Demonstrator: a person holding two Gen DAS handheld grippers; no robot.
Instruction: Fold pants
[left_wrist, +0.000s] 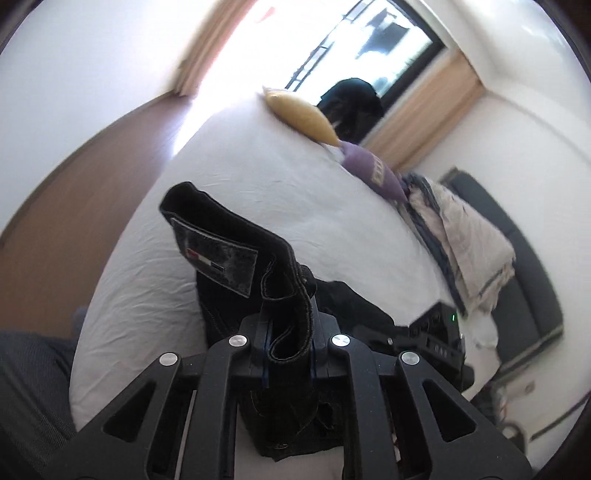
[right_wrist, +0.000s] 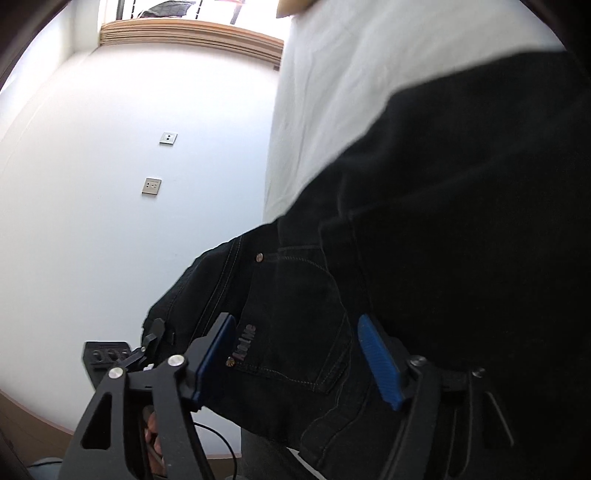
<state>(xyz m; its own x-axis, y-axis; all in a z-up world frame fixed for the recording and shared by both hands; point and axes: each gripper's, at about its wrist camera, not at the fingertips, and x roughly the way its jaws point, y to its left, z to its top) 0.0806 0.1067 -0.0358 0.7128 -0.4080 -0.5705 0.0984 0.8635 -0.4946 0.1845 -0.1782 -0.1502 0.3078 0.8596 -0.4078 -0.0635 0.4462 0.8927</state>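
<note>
A pair of black pants (left_wrist: 236, 254) is held by its waistband, near the patch label (left_wrist: 216, 258), in the left gripper (left_wrist: 290, 343), whose jaws are pinched on the doubled band above a white bed (left_wrist: 258, 192). The right gripper (right_wrist: 295, 354) is seen with jaws spread wide, blue pads on either side of a back pocket (right_wrist: 295, 314), nothing yet clamped. The step in hand is judged to be the gathering of the waistband before a fold; a second grip on the denim is called for next. A yellow pillow (left_wrist: 301, 116), a purple pillow (left_wrist: 373, 170), curtains and wall sockets (right_wrist: 151, 185) are visible around the bed.
</note>
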